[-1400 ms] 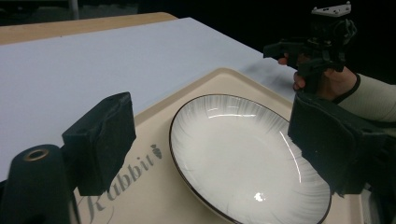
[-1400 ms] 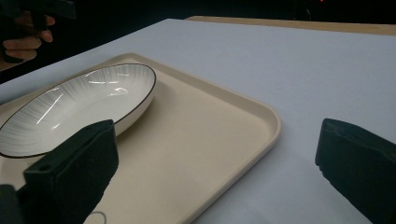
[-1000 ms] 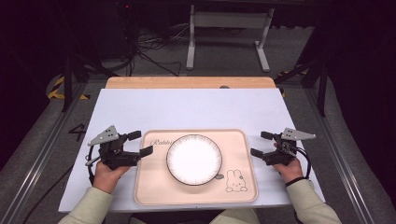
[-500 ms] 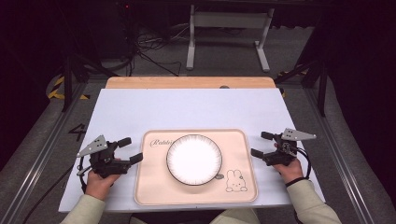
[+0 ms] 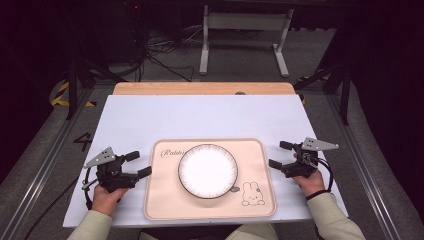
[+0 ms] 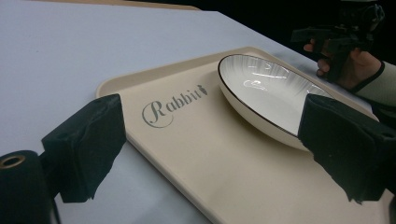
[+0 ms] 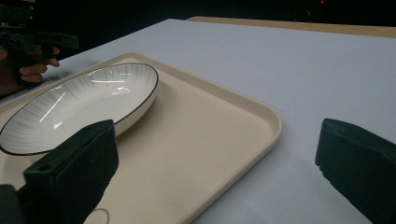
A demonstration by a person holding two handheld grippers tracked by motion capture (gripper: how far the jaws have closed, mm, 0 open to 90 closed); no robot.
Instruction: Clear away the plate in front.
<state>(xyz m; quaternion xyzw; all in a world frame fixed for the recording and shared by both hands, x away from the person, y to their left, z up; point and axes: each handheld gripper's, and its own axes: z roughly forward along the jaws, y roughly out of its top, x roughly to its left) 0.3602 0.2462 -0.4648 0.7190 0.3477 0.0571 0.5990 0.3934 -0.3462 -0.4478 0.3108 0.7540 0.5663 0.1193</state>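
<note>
- Two grippers wait at the sides of a big white table (image 5: pixel 150 120), with the tray between them.
- Next in size, the tan tray (image 5: pixel 165 200) lies flat near the person, long side running left to right. It holds one thing, the plate.
- Then the white plate (image 5: pixel 208 170) sits in the middle of the tray. It has a dark rim and nothing on it.
- Smaller, the left gripper (image 5: pixel 138 164) rests just beside the tray's left edge, jaws wide apart, holding nothing.
- Last, the right gripper (image 5: pixel 280 154) sits just beside the tray's right edge, jaws apart too. Both look about equally near the plate.
</note>
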